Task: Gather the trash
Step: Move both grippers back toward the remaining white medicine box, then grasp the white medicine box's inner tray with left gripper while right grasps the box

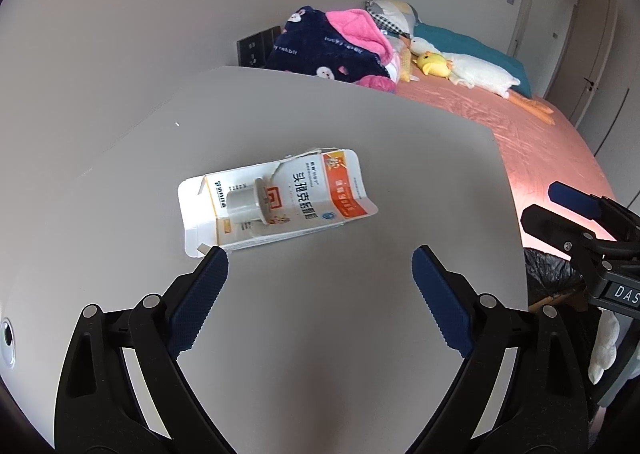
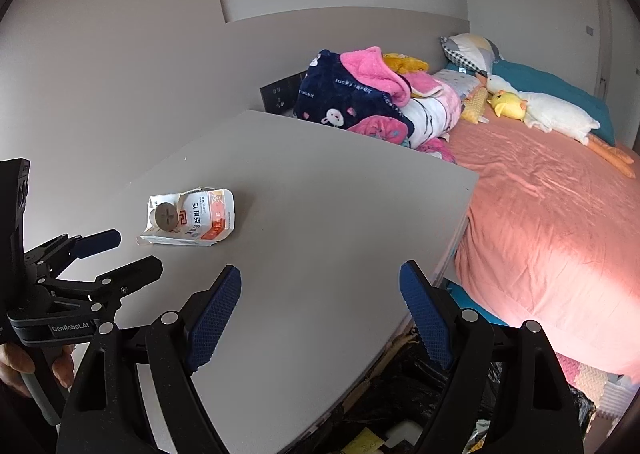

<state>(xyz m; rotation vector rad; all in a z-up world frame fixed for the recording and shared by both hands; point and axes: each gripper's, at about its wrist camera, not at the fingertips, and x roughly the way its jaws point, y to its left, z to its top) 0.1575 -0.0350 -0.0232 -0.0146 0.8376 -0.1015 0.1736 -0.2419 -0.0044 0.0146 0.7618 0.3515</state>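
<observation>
A torn, flattened white and orange medicine box (image 1: 276,199) lies on the grey table (image 1: 360,133), with a small white round cap or bottle (image 1: 246,203) resting on it. My left gripper (image 1: 320,260) is open and empty, just short of the box's near edge. In the right wrist view the same box (image 2: 190,219) and cap (image 2: 166,215) lie at the left, with the left gripper (image 2: 120,250) beside them. My right gripper (image 2: 320,278) is open and empty over the table's near right part, well right of the box.
A bed with a pink sheet (image 2: 540,221) stands to the right, with piled blankets (image 2: 360,101) and plush toys (image 2: 540,109). A black trash bag (image 2: 400,406) sits below the table's right edge. A grey wall panel with dark sockets (image 2: 280,93) rises behind the table.
</observation>
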